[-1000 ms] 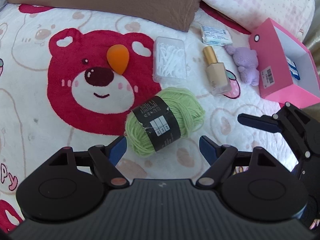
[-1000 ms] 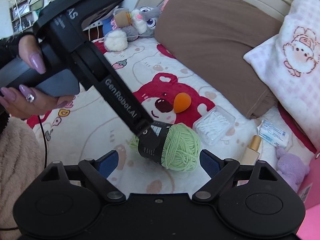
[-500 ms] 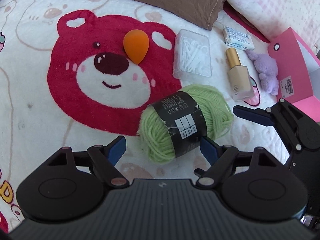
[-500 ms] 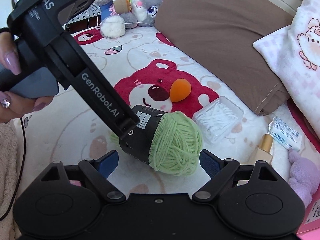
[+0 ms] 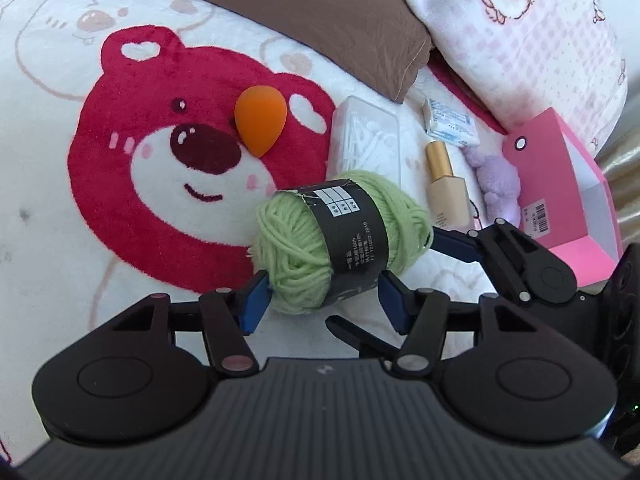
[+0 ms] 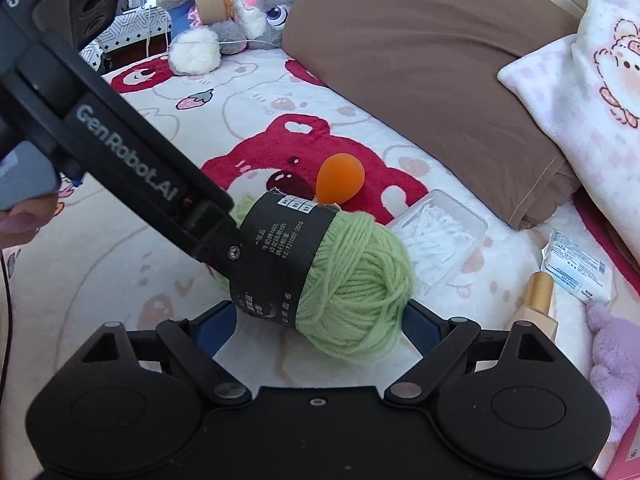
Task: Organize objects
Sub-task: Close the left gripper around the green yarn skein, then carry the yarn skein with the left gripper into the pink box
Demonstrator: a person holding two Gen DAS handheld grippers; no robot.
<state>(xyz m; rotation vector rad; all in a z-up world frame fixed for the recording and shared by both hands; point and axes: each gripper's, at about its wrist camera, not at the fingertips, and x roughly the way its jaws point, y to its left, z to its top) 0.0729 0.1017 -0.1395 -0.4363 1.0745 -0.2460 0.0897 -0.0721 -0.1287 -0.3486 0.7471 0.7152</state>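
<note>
Item one, green yarn ball (image 5: 344, 240), with a black paper band round its middle: lies on the bed (image 5: 60, 240), on the white blanket just right of the big red bear face (image 5: 168, 184) printed there.

My left claw (image 5: 322, 298): the jaws are closing, with the near end of the yarn between them. The left blue pad touches the wool; the right pad stands at the edge of the black band, and I cannot tell that it presses. Not yet a firm grip.

My right claw (image 6: 316, 320): jaws spread wide, one blue pad on either side of the yarn, nothing held. It comes at the ball from the right, crossing just beside my left claw.

Item two, orange teardrop sponge (image 5: 260, 120): lies on the bear face, beyond the yarn.

Item three, clear box of white picks (image 5: 364, 140): far side of the yarn, close to it.

Item four, gold-capped bottle (image 5: 446, 192): right of the yarn, lying flat.

Item five, small purple plush (image 5: 496, 184): just right of the bottle.

Item six, white and blue packet (image 5: 450, 122): beyond the bottle.

Item seven, pink box (image 5: 560, 184): far right, open.

Backing: brown pillow (image 5: 312, 16) and pink patterned pillow (image 5: 520, 32) along the far edge.
</note>
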